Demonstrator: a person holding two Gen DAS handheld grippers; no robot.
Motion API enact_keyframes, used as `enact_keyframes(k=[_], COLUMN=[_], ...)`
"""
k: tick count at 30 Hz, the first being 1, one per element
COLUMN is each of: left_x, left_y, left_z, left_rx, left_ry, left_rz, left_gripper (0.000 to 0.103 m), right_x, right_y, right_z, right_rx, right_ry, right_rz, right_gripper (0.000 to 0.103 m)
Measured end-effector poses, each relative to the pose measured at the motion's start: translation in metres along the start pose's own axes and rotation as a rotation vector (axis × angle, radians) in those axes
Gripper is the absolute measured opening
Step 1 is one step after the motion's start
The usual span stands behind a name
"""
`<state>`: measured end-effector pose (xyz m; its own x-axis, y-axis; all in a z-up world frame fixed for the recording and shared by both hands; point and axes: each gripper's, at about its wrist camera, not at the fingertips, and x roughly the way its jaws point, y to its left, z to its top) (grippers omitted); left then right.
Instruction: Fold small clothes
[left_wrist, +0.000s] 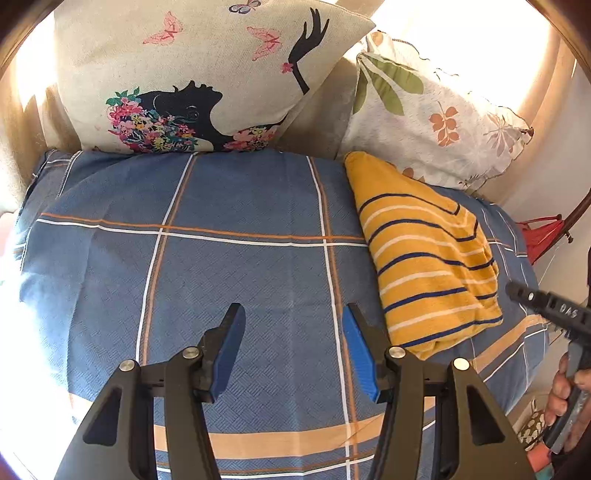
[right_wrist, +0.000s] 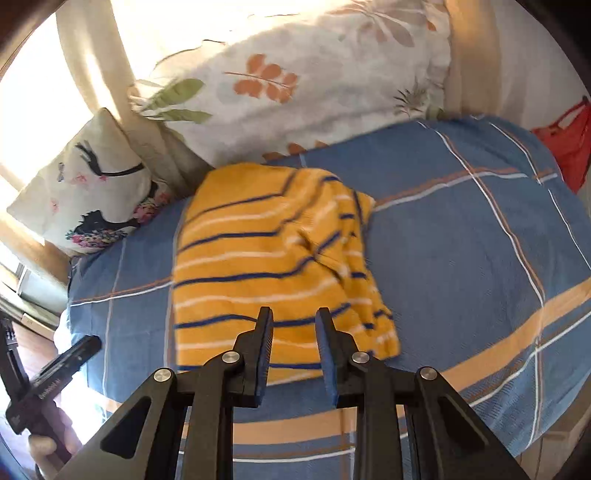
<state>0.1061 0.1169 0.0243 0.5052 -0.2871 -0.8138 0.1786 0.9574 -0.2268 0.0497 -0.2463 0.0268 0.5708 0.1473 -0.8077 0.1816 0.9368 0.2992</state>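
Note:
A yellow garment with navy and white stripes (left_wrist: 424, 254) lies folded into a compact rectangle on the blue plaid bedspread (left_wrist: 236, 258), towards its right side. My left gripper (left_wrist: 293, 317) is open and empty, hovering over bare bedspread to the left of the garment. In the right wrist view the garment (right_wrist: 269, 266) lies straight ahead. My right gripper (right_wrist: 294, 319) is open and empty, its fingertips just above the garment's near edge, and the view is slightly blurred. The right gripper's body also shows at the right edge of the left wrist view (left_wrist: 546, 306).
A cushion printed with a woman's silhouette and butterflies (left_wrist: 199, 81) and a leaf-print pillow (left_wrist: 436, 118) lean at the back of the bed. A red object (left_wrist: 539, 236) stands off the bed's right side. The left gripper's handle (right_wrist: 48, 384) is at the bed's left edge.

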Motion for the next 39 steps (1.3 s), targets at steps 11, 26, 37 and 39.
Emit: enact_keyframes(k=[11,26,37,39], left_x=[-0.042,-0.126,-0.077,-0.068], left_y=[-0.009,-0.099,-0.148,-0.156], left_z=[-0.015,-0.025,-0.021,-0.027], left_rx=[-0.022,-0.064,-0.041,-0.022], left_ry=[-0.108,-0.475,-0.273,-0.240], left_rz=[0.154,0.493,0.448,0.457], left_gripper=[0.063,0.100,0.103,0.103], right_x=[0.080,-0.019,-0.034,-0.031], right_y=[0.032,-0.047,-0.072,-0.075], right_z=[-0.045,-0.040,-0.046,-0.049], right_rx=[-0.145,-0.207,-0.231,-0.235], right_ry=[0.212,0.076,0.039,0.041], right_rz=[0.118,0.137,0.070,0.057], right_gripper=[0.027,0.050,0.056,0.056])
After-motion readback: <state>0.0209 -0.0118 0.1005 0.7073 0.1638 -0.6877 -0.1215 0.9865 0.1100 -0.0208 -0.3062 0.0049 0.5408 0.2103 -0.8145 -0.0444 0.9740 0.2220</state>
